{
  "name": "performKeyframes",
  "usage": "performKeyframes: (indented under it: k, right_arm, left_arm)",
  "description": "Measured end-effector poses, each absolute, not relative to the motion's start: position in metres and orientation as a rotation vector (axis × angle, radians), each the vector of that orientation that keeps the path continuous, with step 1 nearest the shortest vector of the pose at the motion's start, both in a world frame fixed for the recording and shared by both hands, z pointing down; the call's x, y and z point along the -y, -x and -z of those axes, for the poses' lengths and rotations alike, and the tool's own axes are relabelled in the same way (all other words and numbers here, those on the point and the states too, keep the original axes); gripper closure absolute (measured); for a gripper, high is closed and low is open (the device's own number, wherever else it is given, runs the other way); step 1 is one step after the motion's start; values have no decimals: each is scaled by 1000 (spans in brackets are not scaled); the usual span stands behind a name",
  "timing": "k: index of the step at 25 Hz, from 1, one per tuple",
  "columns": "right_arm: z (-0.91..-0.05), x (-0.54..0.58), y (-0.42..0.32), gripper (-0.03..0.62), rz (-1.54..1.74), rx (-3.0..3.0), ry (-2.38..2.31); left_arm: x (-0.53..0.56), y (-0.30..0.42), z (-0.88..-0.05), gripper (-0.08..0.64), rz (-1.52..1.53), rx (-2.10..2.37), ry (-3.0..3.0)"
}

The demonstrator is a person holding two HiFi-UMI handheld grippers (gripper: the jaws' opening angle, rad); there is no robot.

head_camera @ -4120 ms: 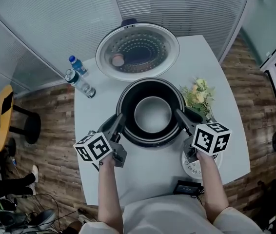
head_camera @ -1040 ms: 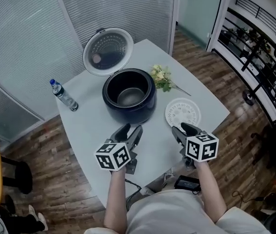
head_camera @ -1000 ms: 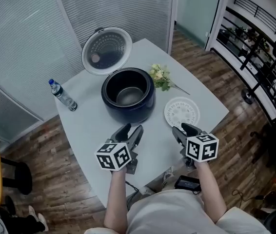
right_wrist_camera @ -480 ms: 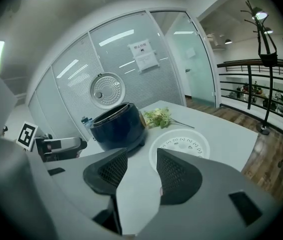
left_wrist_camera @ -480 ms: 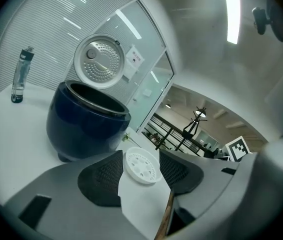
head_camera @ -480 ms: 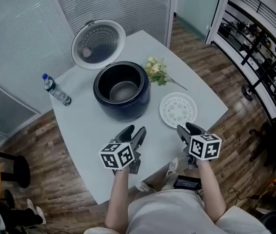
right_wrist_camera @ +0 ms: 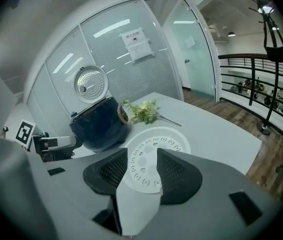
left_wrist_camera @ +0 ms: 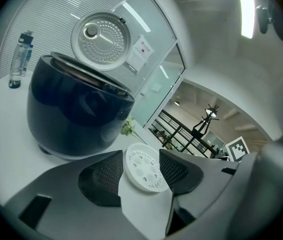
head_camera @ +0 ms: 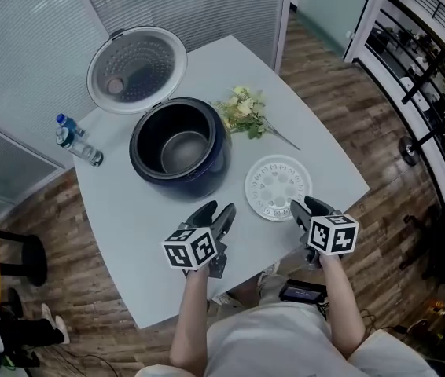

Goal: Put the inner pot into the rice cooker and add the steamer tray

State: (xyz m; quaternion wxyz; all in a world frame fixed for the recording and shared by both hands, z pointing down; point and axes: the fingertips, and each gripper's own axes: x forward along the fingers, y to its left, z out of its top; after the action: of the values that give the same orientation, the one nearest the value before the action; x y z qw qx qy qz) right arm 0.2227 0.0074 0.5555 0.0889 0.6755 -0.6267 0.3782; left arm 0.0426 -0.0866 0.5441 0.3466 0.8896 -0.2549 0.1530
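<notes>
The dark blue rice cooker (head_camera: 179, 148) stands mid-table with its lid (head_camera: 136, 69) swung open at the back. Its grey inner pot (head_camera: 185, 152) sits inside. The white perforated steamer tray (head_camera: 278, 188) lies flat on the table to the cooker's right. My left gripper (head_camera: 216, 212) hovers open in front of the cooker, nothing between its pads. My right gripper (head_camera: 307, 207) is open too, just short of the tray's near edge. In the left gripper view the tray (left_wrist_camera: 144, 168) shows beyond the jaws, right of the cooker (left_wrist_camera: 76, 114). The right gripper view looks straight onto the tray (right_wrist_camera: 156, 144).
A bunch of pale flowers (head_camera: 242, 116) lies behind the tray, beside the cooker. A water bottle (head_camera: 73, 141) lies near the table's left edge. The white table (head_camera: 128, 234) ends close in front of both grippers, above a wood floor.
Both grippers left the cooker's rim, where they stood either side of the inner pot, and have come lower and rightward over the last second. The right one now faces the tray.
</notes>
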Motion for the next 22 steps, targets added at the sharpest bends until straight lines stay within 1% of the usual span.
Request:
performKeyframes:
  k: [8,22]
  right_arm:
    - [-597,5,-271,408,-1161,1800,-1938]
    - [-657,5,-312,408,-1294,1729,-1858]
  left_arm:
    - [96,-79,-586,336,-456,684,-2237]
    - [97,-121,-651,339,-551,680,-2137]
